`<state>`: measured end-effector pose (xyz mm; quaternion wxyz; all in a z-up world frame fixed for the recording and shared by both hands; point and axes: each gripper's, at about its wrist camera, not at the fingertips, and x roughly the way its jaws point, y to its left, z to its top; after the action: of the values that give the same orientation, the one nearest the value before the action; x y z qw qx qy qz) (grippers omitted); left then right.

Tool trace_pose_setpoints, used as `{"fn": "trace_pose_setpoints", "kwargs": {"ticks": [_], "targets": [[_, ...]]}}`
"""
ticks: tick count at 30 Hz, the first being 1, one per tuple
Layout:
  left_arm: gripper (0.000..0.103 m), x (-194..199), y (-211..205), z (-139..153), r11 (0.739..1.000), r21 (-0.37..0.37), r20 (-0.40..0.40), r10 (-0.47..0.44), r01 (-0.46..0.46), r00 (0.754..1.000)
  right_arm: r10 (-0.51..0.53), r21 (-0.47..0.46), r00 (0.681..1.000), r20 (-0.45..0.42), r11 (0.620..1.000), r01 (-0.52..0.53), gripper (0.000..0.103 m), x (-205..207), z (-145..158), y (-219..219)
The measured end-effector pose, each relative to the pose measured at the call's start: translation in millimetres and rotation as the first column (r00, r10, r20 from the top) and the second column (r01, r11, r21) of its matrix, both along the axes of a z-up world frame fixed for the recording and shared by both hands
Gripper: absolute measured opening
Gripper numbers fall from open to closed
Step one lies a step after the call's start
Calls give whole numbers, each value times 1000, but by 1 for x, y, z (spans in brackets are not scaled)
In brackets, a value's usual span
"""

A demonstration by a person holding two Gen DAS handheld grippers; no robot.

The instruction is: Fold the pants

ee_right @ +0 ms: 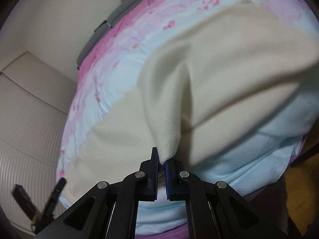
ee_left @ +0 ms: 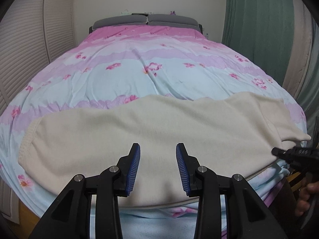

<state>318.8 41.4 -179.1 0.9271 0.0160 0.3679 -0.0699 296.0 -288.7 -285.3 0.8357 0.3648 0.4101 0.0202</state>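
Cream fleece pants (ee_left: 139, 123) lie spread crosswise over the near end of a bed. My left gripper (ee_left: 157, 146) hovers over their middle near the bed's front edge, open, with nothing pinched between the blue pads. My right gripper (ee_right: 162, 157) is shut on a ribbed corner of the pants (ee_right: 219, 69) and holds it lifted off the bedspread, so the cloth rises in a fold toward the jaws. In the left wrist view the right gripper (ee_left: 276, 151) shows at the right edge, at the pulled tip of the pants. The left gripper (ee_right: 39, 184) appears blurred at lower left.
The bed wears a pink, lilac and light-blue flowered bedspread (ee_left: 139, 73), with grey pillows (ee_left: 147, 20) at the far end. Louvred closet doors (ee_left: 24, 49) stand on the left, a green curtain (ee_left: 259, 29) on the right. A person's hand (ee_left: 307, 195) holds the right gripper.
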Motion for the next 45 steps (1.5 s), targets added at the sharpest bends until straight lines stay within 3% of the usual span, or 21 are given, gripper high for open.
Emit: {"fn": "trace_pose_setpoints", "kwargs": {"ticks": [5,12,18,23,25,28,31,33,35,38,43,44,45], "targets": [[37,-2,-1,-2,1000,22,-5,-1,1,1000,-14,16,999,-31,1000,14,6,-1,-23,-3],[37,-3,-4,0,1000,23,4,-13,12,1000,-17,9,998,66,1000,16,5,-11,11,-3],[37,-1,-16,-6,999,25,-17,-43,43,999,4,43,1000,-17,999,-3,7,-5,-23,-1],[37,4,-39,-2,995,17,-11,-95,95,995,19,48,1000,-9,999,-19,22,-7,-12,-12],[37,7,-54,1,992,14,-3,-126,126,992,-26,11,999,29,1000,26,40,-21,6,-27],[38,10,-84,5,983,17,8,-183,183,983,-122,-57,991,59,990,125,44,-43,26,-66],[38,4,-129,9,958,75,37,-281,277,959,-264,-118,964,25,957,265,51,-61,29,-121],[38,2,-154,11,943,49,29,-330,328,944,-326,-156,945,-14,935,320,51,-65,26,-145],[38,5,-176,11,934,0,13,-358,358,934,-377,-105,925,-49,923,370,51,-69,18,-169],[38,10,-214,10,915,28,19,-404,403,915,-442,-34,894,-76,897,440,51,-74,9,-193],[38,24,-252,6,896,35,-3,-442,442,897,-473,31,876,-91,878,477,50,-64,-6,-215],[38,28,-260,6,893,39,-7,-448,448,894,-480,39,872,-101,873,485,44,-61,-10,-222],[38,31,-266,6,892,41,-12,-450,450,893,-485,69,871,-79,869,490,14,-61,-11,-226]]}}
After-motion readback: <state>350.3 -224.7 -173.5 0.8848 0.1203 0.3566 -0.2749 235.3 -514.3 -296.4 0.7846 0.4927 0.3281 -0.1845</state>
